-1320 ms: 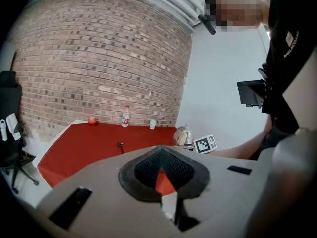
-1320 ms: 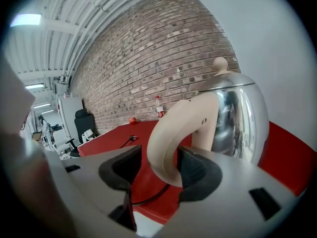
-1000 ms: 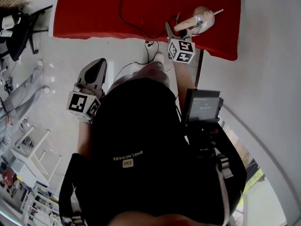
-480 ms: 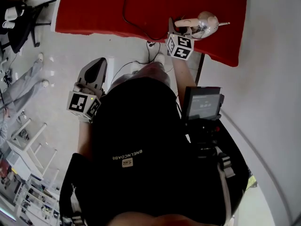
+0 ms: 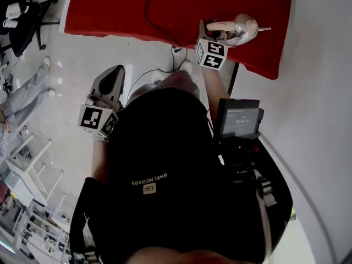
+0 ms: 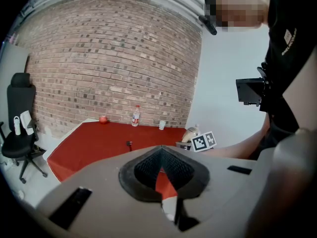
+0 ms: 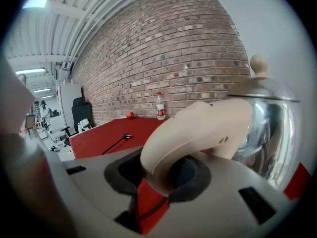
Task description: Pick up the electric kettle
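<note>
At the right near corner of the red table (image 5: 110,15) sits the electric kettle (image 5: 245,27) — shiny steel body, cream handle (image 7: 198,128) pointing left, thin spout pointing right. Right gripper (image 5: 209,32) is on that handle: its jaws have just been closing, and the right gripper view shows the cream loop filling the space between the dark pads (image 7: 119,176), pressed from both sides, so the claw is only as wide as the handle is thick. Kettle judged not yet lifted, its bottom on the table. Left gripper (image 5: 114,73) hangs low, left of the person and over the floor, well apart from the table, jaws drawn together at the tip, holding nothing. Step in hand: secure the grasp, then lift. To do it well, probably squeeze firm first, since the heavy body sits off to one side of the pads and would want to swing down — then raise straight up, slowly, wrist held level so the lid with its knob (image 7: 257,62) doesn't tip. Black cable (image 5: 151,21) lies on the table just left of the kettle; whether it joins the kettle cannot be told, so watch for a tug.
</note>
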### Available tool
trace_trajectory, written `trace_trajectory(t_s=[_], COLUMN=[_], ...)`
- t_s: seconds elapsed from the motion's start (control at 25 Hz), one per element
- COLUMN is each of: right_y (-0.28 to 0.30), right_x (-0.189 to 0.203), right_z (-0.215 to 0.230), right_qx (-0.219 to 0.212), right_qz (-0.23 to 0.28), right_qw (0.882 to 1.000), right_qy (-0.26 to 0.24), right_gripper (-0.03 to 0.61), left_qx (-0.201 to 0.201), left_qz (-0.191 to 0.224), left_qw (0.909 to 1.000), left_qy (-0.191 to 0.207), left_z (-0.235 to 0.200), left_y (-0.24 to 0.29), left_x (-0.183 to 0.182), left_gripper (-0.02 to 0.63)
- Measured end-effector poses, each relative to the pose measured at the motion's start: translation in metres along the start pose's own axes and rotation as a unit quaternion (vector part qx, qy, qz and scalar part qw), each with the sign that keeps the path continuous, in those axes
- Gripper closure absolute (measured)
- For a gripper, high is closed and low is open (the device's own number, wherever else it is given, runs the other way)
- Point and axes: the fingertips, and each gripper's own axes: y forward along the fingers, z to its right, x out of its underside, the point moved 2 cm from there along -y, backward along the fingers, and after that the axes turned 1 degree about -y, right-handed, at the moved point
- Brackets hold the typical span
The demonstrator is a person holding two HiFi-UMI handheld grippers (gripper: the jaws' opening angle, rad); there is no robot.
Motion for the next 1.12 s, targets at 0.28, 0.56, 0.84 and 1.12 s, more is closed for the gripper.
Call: trace_trajectory(t_s=[0.28, 0.56, 0.84, 1.12], right_y=[-0.001, -0.005, -0.005, -0.006], right_x=[-0.005, -0.013, -0.014, -0.024], right_z=[0.000, 0.006, 0.010, 0.014], right_qx=[0.004, 0.016, 0.031, 0.038], right_qz=[0.003, 0.015, 0.015, 0.026], right_qw=[1.000, 1.000, 0.999, 0.999], right_qy=[0.003, 0.016, 0.011, 0.007], right_gripper=[0.462, 0.462, 0.460, 0.457], left_qx=[0.000, 0.001, 0.003, 0.001], left_qz=[0.007, 0.005, 0.009, 0.014], left_qw=[1.0000, 1.0000, 0.9999, 0.9999], left_qy=[0.000, 0.006, 0.008, 0.008], left_z=[-0.002, -0.003, -0.004, -0.008], left_y=[0.002, 0.003, 0.005, 0.008], left_x=[-0.006, -0.003, -0.005, -0.007], left_gripper=[0.609, 0.609, 0.609, 0.609])
